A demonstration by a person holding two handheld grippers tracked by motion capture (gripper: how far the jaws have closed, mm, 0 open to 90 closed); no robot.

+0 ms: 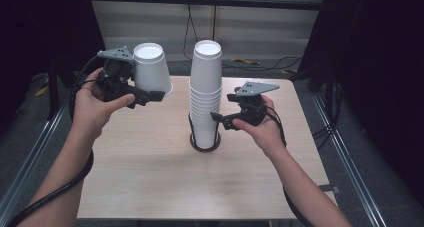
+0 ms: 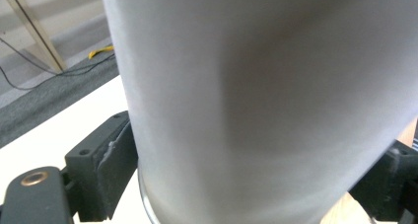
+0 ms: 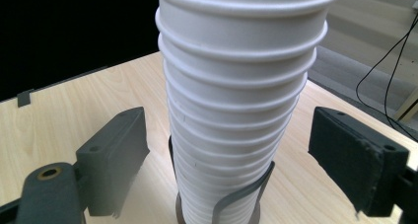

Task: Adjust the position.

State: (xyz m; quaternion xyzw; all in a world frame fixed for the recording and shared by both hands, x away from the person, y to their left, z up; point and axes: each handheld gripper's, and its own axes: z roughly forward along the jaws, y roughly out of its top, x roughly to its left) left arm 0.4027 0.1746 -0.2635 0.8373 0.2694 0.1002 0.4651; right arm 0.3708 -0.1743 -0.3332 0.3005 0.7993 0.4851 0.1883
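In my left hand-held gripper [image 1: 150, 94] I hold a single white cup [image 1: 150, 69] upside down, its base up and its rim at the bottom, lifted clear of the surface [image 1: 150, 177] at about ten o'clock from the stack of cups [image 1: 206, 94]. In the left gripper view the jaws press on the cup's wall just above its rim, one on each side, so the grip looks firm. My right hand-held gripper [image 1: 216, 118] sits at three o'clock of the stack, low down near the black holder [image 1: 205, 146] that carries it; its jaws stand wide, one on each side of the stack and touching neither side, as the right gripper view shows. The stack stands upright near the middle of the surface, also base up. As I judge it, the step in hand is to handle the single cup at the top of the stack while the right gripper steadies the lower cups. To do that well, I would close the right jaws gently around the stack, just enough to stop it swaying without denting the thin walls. I would keep the held cup level, its rim square to the stack's top and centred over it, and move it straight along the stack's axis. A tilt could jam the rim or tip the stack towards twelve o'clock.
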